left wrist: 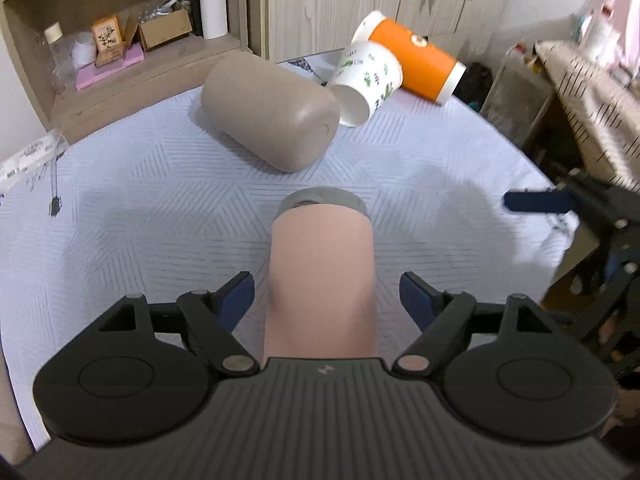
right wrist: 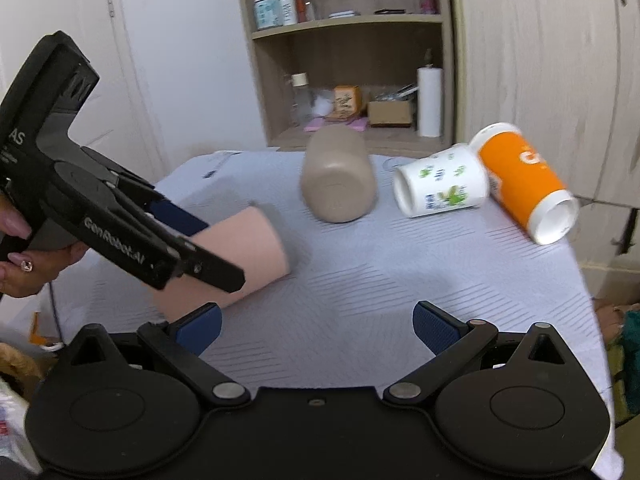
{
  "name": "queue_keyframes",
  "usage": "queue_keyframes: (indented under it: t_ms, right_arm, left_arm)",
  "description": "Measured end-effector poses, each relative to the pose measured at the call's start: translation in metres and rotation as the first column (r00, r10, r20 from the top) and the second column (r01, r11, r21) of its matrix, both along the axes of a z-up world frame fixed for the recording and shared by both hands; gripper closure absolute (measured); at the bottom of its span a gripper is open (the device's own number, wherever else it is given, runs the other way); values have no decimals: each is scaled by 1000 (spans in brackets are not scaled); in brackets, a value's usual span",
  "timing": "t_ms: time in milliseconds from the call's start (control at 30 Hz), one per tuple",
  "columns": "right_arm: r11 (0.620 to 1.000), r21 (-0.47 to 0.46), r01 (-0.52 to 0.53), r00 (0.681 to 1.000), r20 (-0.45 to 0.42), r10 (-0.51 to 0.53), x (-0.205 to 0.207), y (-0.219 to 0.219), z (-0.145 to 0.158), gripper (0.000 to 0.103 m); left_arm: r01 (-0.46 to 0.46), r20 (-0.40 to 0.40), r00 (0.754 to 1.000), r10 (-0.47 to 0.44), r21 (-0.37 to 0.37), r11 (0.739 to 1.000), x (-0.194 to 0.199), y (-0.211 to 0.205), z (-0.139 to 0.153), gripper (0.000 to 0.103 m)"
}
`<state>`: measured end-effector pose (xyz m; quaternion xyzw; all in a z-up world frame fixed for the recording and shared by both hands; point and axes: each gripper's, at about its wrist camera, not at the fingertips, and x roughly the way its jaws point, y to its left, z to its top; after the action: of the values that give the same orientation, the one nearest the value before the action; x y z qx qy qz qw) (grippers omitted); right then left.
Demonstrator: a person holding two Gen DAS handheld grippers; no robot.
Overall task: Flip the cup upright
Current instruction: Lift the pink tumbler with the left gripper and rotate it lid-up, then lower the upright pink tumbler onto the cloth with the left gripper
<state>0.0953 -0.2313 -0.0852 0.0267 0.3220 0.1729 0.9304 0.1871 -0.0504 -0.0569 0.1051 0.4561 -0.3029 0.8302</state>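
Observation:
A pink cup (left wrist: 322,276) lies on its side on the white bedspread (left wrist: 140,184), its grey base pointing away. My left gripper (left wrist: 327,300) is open with the cup between its blue pads, not touching. In the right wrist view the left gripper (right wrist: 188,236) straddles the pink cup (right wrist: 248,248). My right gripper (right wrist: 316,328) is open and empty above the cloth (right wrist: 380,280). A taupe cup (left wrist: 272,114), a white printed cup (left wrist: 366,82) and an orange cup (left wrist: 416,62) lie on their sides further back.
A wooden shelf unit (left wrist: 120,60) with boxes, a bottle and a paper roll (left wrist: 212,0) stands behind the bed. Wardrobe doors (left wrist: 340,0) are at the back. A cluttered table (left wrist: 592,100) is at the right. The right gripper's tip (left wrist: 536,201) shows at the right edge.

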Motion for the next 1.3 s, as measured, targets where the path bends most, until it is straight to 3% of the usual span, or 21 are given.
queue_keyframes:
  t_ms: [133,267,533,700,767,1133,1300]
  right_arm:
    - [992,103,-72,993,-83,81,8,8,1,0]
    - [968,223,-119,966,-201,165,28,20,-3,0]
    - [929,364,-70,925,-325,197,63,38,-14,0]
    - [934,358,-19,920,-360,156,81,52,-18,0]
    - [932,361,1,914,-379,146,88,54,-21,0]
    - [925,375,57,897,-425,117,104,46,-23,0]
    - [929,366,47,896,-427,124,109,45,-22,3]
  left_arm:
    - [-29,-45,999,26,-74,997,-3,21,6,24]
    - [-62,-60,997,55,-138,989,-4,41,7,24]
    - [-112,-107,990,87,-257,960,6,65,3,25]
    - [-134,-146,985,94,-296,946,19,70,-2,28]
    - [-139,-174,981,88,-310,941,26,71,-5,33]
    - [-188,-337,939,65,-346,919,58,65,-28,44]
    - [-208,-341,936,85,-344,916,56,68,-26,45]
